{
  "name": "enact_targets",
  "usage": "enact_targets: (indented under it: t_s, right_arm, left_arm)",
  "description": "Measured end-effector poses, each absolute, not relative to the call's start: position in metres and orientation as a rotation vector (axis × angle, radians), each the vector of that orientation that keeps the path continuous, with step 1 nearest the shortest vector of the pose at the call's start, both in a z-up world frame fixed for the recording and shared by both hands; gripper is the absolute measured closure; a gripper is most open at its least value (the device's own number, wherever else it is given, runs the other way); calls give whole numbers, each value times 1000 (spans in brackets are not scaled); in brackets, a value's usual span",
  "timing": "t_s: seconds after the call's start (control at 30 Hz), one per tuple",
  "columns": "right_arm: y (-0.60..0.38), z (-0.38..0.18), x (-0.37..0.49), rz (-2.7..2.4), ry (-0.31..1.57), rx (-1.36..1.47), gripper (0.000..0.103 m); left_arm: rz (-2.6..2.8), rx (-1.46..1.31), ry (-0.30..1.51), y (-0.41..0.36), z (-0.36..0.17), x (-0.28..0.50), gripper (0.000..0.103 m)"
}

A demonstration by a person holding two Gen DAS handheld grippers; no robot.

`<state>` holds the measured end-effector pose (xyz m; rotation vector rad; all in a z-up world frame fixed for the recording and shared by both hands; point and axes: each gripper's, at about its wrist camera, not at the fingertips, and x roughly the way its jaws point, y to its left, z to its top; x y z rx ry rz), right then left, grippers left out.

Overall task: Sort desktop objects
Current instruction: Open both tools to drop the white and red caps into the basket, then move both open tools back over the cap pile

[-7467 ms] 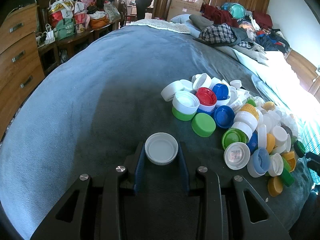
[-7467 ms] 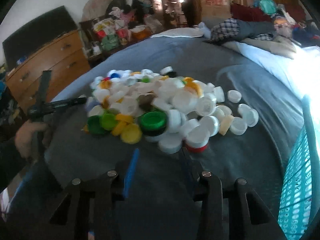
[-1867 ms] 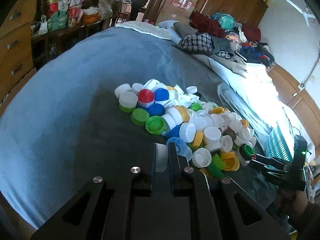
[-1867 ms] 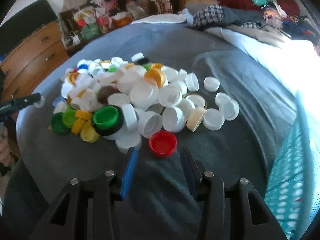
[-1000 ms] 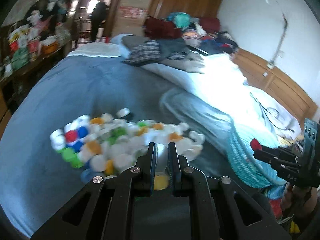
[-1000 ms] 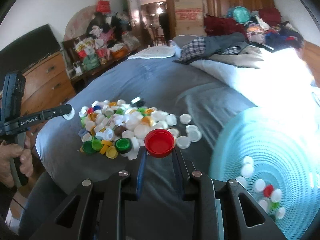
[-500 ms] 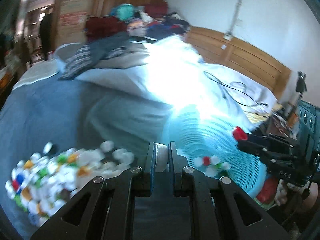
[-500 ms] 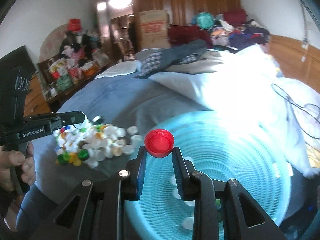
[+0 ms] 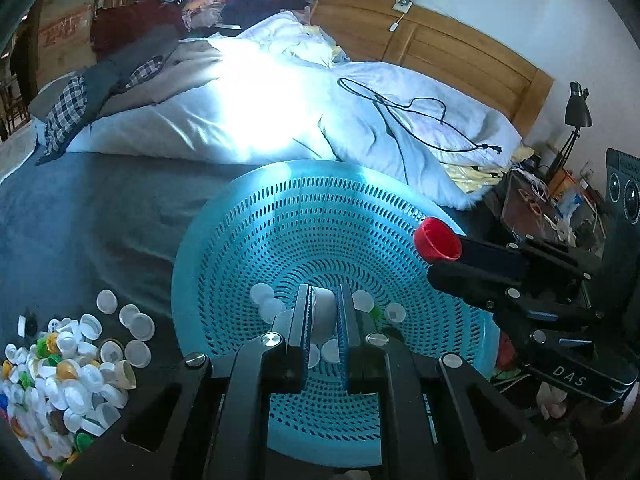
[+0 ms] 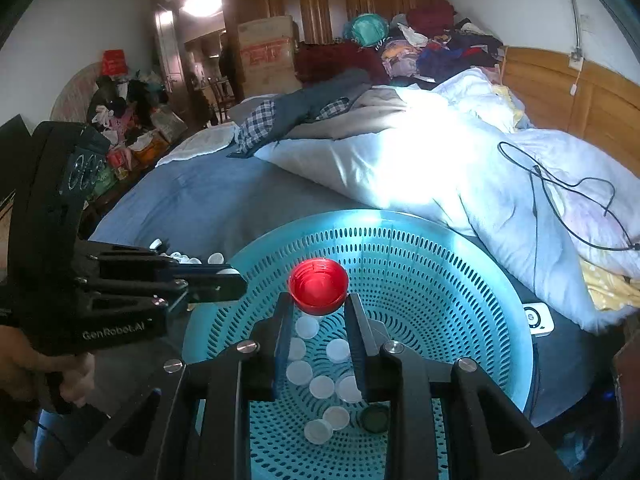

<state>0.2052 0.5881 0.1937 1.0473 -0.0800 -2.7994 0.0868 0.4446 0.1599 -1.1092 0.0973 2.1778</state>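
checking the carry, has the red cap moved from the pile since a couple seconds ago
Yes. The red cap left the blanket beside the cap pile and now sits clamped in the right gripper above the teal basket.

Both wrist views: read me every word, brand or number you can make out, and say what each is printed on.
"GenRobot.AI": side of the black left gripper, right wrist view.
"DAS": side of the black right gripper, left wrist view.
Red print on the brown cardboard box: too blurred to read.
Logo on the small white device: too small to read.

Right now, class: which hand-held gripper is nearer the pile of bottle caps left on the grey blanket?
Left. The left hand-held gripper is over the basket's pile-side half; the right, beyond it, is farther from the pile.
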Motion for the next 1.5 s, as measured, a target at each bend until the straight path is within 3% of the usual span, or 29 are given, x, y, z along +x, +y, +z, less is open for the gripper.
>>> enact_targets:
  t_s: [0.13, 0.17, 0.2, 0.23, 0.27, 0.37, 0.53, 0.67, 0.8, 1.03, 1.27, 1.33, 1.47, 1.5]
  right_arm:
    - [584, 191, 207, -2793, -76, 1050, 74]
    - [583, 190, 207, -2793, -72, 1048, 74]
    - [581, 190, 208, -2796, -72, 1043, 66]
    - [581, 190, 209, -2798, -76, 1038, 54]
    - [580, 191, 209, -2802, -79, 1030, 51]
    - [577, 195, 211, -2816, -70, 1018, 49]
    - [564, 206, 214, -2830, -63, 947, 31]
    - [524, 212, 224, -2773, -22, 842, 18]
    - [444, 191, 234, -2613, 134, 802, 9]
    - [341, 98, 212, -2400, 255, 939, 8]
    - [333, 27, 151, -2443, 209, 1102, 7]
    - [334, 18, 143, -2466, 198, 1124, 4]
    - [336, 0, 130, -2472, 136, 1165, 0]
    - [334, 1, 130, -2477, 145, 1155, 0]
  left_arm:
    - [2167, -1112, 97, 447, 159, 86, 92]
    - [2171, -1112, 99, 447, 159, 85, 82]
    - [2183, -1107, 98, 445, 160, 86, 63]
    - [2193, -1099, 87, 443, 160, 85, 53]
    - [2198, -1093, 72, 440, 161, 85, 42]
    - [2220, -1084, 44, 427, 165, 84, 42]
    - [2290, -1043, -3, 384, 170, 84, 41]
    - [2467, -1011, -8, 299, 160, 100, 30]
    - [2700, -1123, -78, 187, 131, 115, 30]
    - [2996, -1449, -273, 22, 59, 139, 30]
    - [3161, -1701, -304, -46, -1, 138, 30]
    - [3187, -1713, -334, -51, -12, 134, 21]
    - [3288, -1751, -227, -39, -18, 128, 1]
    - [3300, -1755, -252, -40, -19, 129, 1]
